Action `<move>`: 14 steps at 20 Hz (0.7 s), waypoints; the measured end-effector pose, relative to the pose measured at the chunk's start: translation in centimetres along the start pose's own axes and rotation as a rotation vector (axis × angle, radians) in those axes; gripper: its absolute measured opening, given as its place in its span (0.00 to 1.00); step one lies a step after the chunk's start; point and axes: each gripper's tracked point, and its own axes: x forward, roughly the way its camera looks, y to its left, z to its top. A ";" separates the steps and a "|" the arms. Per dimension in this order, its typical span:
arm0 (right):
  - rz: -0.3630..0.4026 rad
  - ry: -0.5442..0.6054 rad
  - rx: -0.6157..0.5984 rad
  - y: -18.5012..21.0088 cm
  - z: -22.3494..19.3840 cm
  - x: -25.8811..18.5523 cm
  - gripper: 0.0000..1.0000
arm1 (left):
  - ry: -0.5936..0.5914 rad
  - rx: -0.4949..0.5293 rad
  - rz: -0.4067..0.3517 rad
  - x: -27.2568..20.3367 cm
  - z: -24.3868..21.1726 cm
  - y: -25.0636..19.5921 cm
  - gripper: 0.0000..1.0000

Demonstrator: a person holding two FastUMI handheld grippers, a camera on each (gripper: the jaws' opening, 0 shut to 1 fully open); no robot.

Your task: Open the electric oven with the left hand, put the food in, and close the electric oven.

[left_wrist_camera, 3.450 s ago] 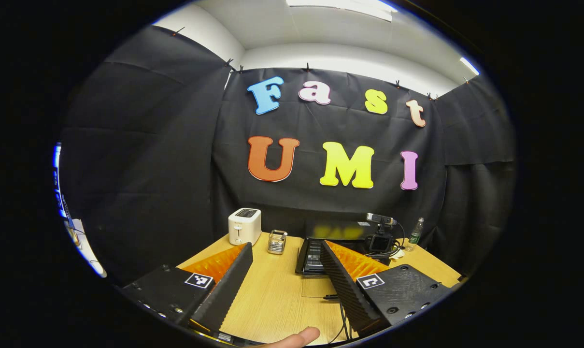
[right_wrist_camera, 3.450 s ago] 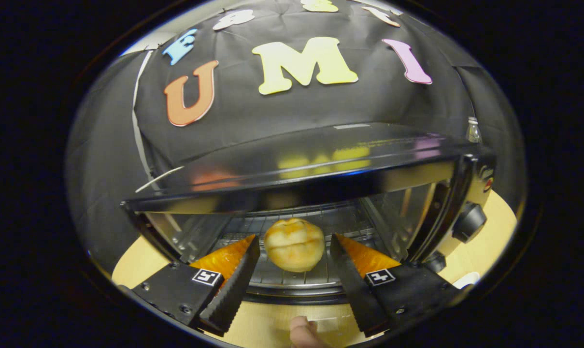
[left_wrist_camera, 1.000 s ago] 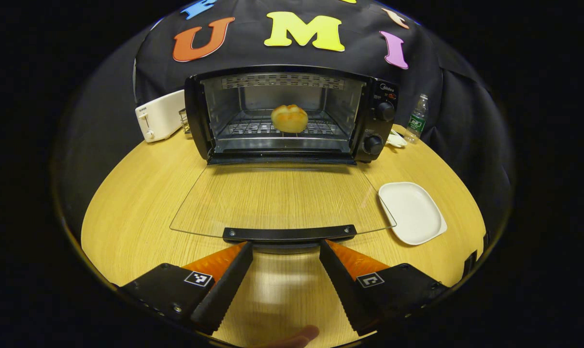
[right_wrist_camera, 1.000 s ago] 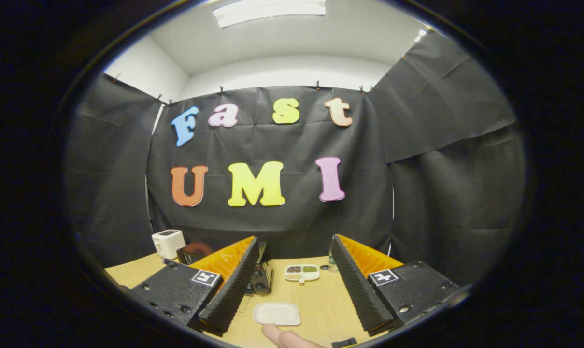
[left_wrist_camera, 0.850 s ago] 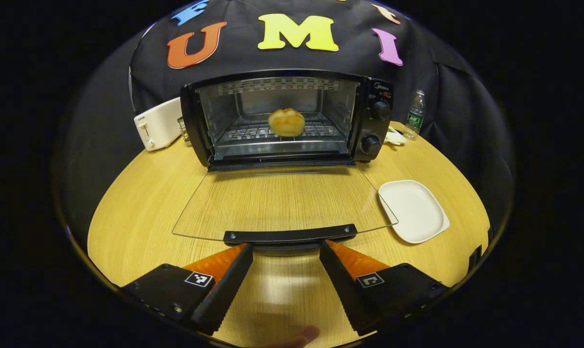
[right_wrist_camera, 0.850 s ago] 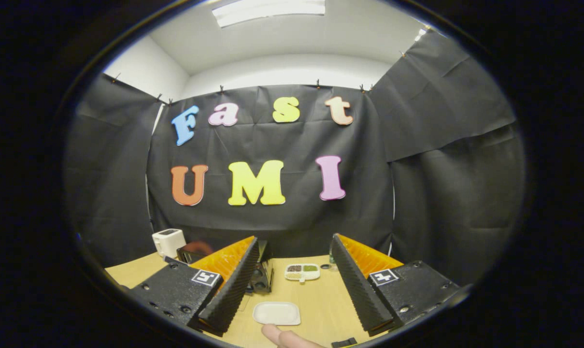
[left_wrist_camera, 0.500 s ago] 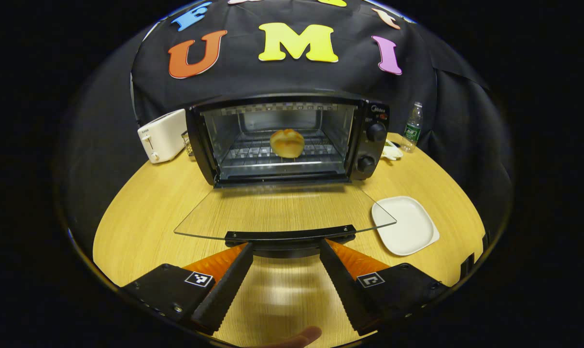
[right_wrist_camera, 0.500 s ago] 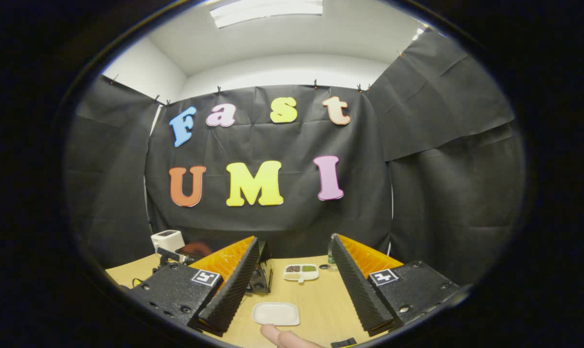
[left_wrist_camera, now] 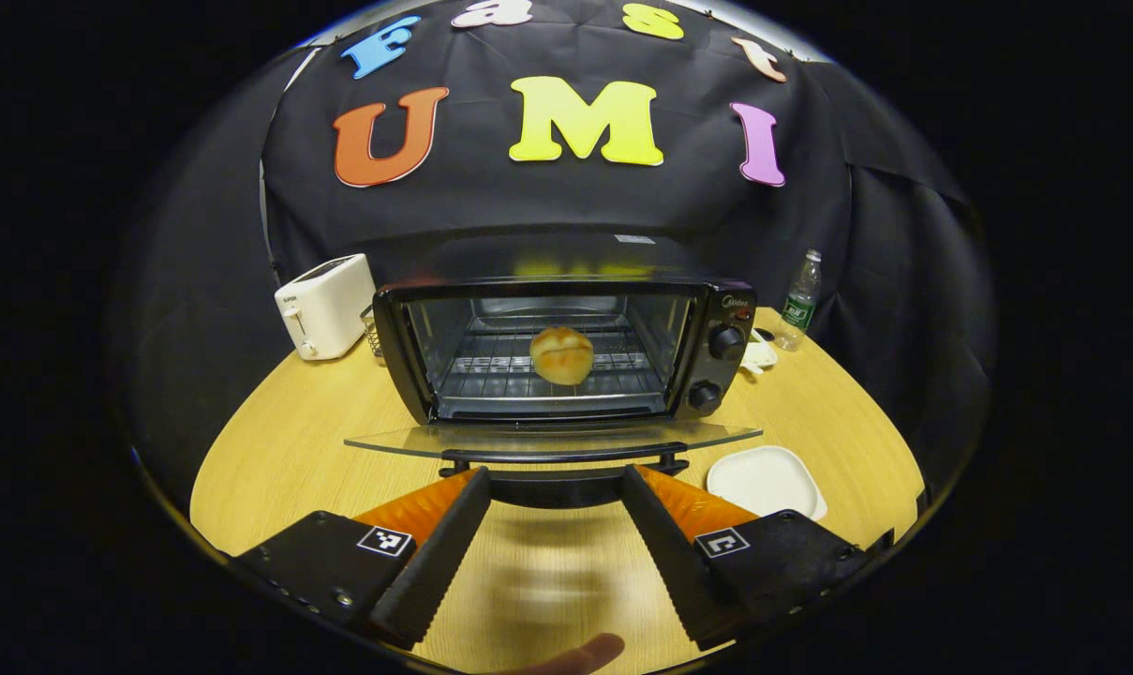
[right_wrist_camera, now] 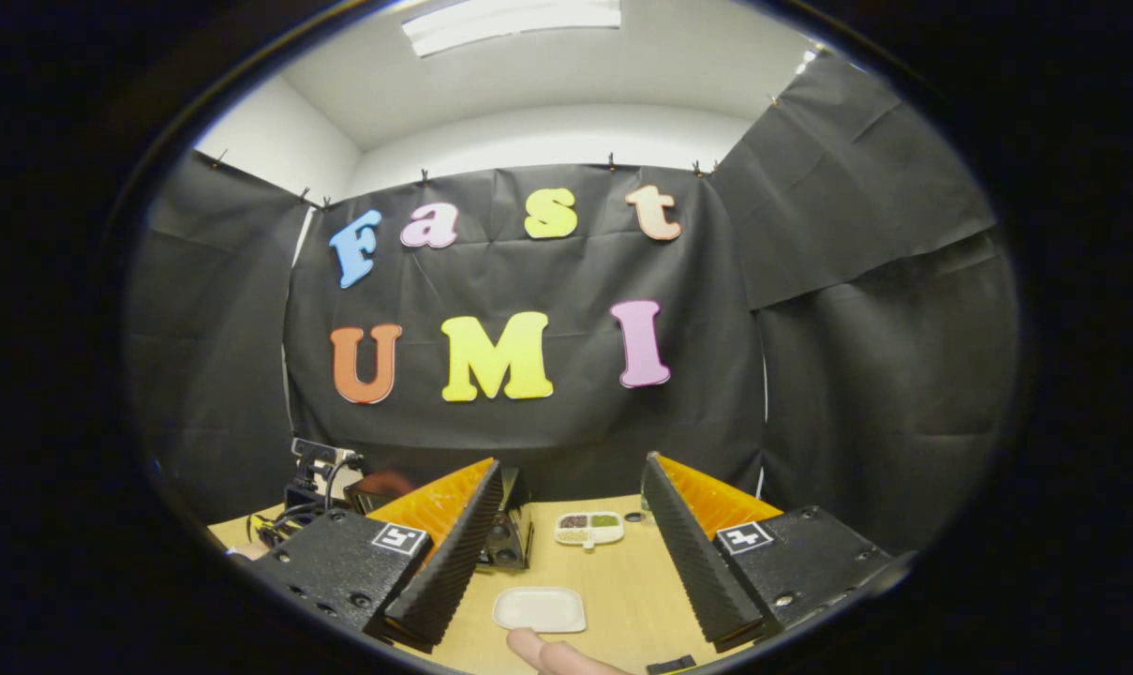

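The black electric oven point(left_wrist_camera: 566, 328) stands mid-table with its glass door point(left_wrist_camera: 552, 437) folded down flat, seen almost edge-on. A round golden bun point(left_wrist_camera: 562, 354) lies on the wire rack inside. My left gripper point(left_wrist_camera: 552, 483) is open and low over the table, its fingertips on either side of the door's dark handle point(left_wrist_camera: 562, 459) and just short of it, with nothing between them. My right gripper point(right_wrist_camera: 573, 478) is open and empty, held back from the oven and aimed at the wall; a corner of the oven point(right_wrist_camera: 510, 539) peeks out behind its left finger.
A white toaster point(left_wrist_camera: 322, 305) stands left of the oven and a bottle point(left_wrist_camera: 800, 298) at its right. A white plate point(left_wrist_camera: 766, 481) point(right_wrist_camera: 539, 609) lies right of the door. Farther back sits a small divided dish point(right_wrist_camera: 588, 528). A dark device with cables point(right_wrist_camera: 308, 487) shows at left.
The right gripper has left the bun on the rack and pulled back. My left gripper has sunk to the level of the door handle, so the door now looks edge-on.
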 end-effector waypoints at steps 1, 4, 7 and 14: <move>0.002 0.002 0.004 0.0 -0.1 0.1 0.97 | -0.009 -0.002 -0.002 0.0 0.5 0.1 0.94; 0.000 0.008 0.005 -0.2 -0.1 0.4 0.97 | -0.031 -0.045 -0.018 0.6 1.9 0.5 0.98; -0.004 0.005 -0.002 -0.3 -0.3 0.5 0.97 | -0.002 -0.061 0.001 2.2 1.8 1.1 0.99; -0.031 0.017 -0.003 -1.4 -0.6 0.2 0.94 | -0.051 -0.046 0.012 2.7 3.0 0.9 0.94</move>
